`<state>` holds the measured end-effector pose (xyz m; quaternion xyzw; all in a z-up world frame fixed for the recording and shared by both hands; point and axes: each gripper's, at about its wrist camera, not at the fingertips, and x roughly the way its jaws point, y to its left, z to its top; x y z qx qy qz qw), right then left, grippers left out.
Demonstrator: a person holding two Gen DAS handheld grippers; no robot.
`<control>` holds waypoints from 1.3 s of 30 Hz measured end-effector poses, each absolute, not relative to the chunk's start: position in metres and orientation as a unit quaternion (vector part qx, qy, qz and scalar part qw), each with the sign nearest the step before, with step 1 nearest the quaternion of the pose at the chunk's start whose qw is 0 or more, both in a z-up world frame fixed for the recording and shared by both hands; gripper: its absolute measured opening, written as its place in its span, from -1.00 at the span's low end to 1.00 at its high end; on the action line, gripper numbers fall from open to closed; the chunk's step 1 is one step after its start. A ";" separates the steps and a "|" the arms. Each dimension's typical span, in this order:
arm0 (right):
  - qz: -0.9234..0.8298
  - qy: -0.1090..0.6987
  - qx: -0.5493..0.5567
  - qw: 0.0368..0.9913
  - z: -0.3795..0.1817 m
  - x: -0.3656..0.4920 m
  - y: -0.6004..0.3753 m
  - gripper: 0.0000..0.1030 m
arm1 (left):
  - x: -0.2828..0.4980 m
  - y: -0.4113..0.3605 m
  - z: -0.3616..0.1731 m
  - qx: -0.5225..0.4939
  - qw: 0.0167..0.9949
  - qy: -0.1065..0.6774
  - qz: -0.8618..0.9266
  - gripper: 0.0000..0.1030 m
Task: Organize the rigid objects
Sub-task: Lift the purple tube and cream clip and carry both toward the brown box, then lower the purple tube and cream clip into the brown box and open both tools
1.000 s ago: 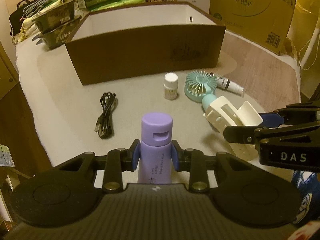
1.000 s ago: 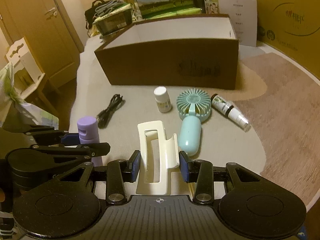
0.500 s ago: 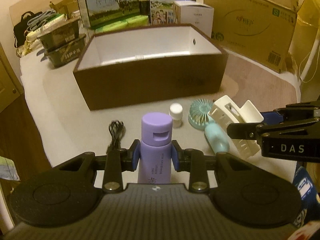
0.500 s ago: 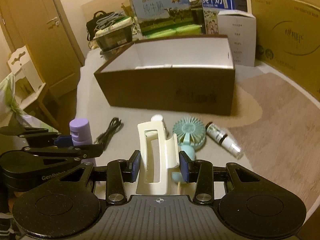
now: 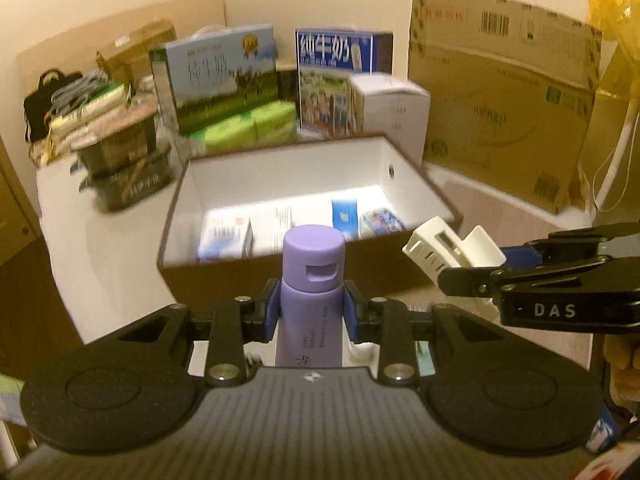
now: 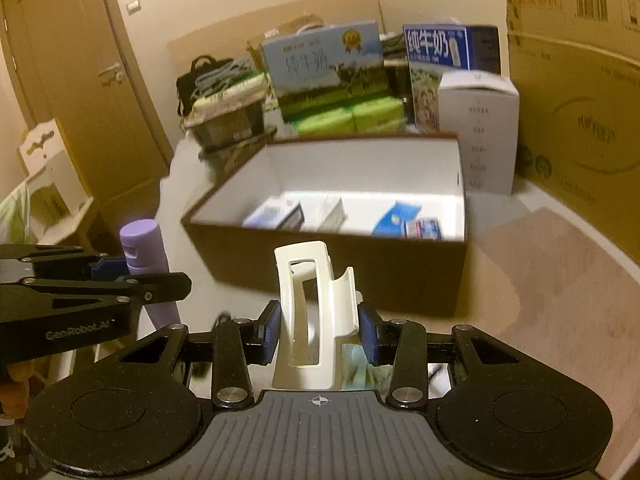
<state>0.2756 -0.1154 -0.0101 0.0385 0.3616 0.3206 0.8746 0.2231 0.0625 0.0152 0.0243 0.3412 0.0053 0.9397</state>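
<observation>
Carry step, both loads up off the bench and on the near side of the brown box (image 5: pixel 280 276). Left hand-held gripper (image 5: pixel 311 312) is clamped on the purple bottle (image 5: pixel 312 280), upright, pads on both flanks below the cap. Right hand-held gripper (image 6: pixel 318 330) is clamped on the cream hair claw (image 6: pixel 312 312), standing up between the pads. Neither item is over the box opening yet; both sit just short of its near wall, bottle toward the left half, claw toward the right. Next move as I read it: clear the near rim, drop into free floor inside the box, then release. The box already holds a few small cartons (image 6: pixel 280 214) and a blue packet (image 6: pixel 396 216) along its near wall, so the open white floor further back looks like the safer target. Blind spots: motion blur smears the box contents and labels, bench items in front of the box are hidden behind the gripper bodies, and the lower ends of bottle and claw are cut off.
</observation>
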 end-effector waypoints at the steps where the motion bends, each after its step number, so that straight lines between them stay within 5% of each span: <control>1: 0.322 0.359 0.040 0.875 -0.007 0.281 -0.114 -0.20 | 0.229 0.064 0.020 0.025 0.941 0.336 0.004 -0.44; 14: 0.313 0.341 0.051 0.885 0.014 0.363 -0.078 -0.21 | 0.319 0.095 0.039 0.049 0.942 0.330 0.022 -0.44; 39: 0.269 0.422 0.047 0.865 -0.054 0.431 -0.038 -0.21 | 0.417 0.134 -0.050 0.049 0.887 0.459 0.026 -0.43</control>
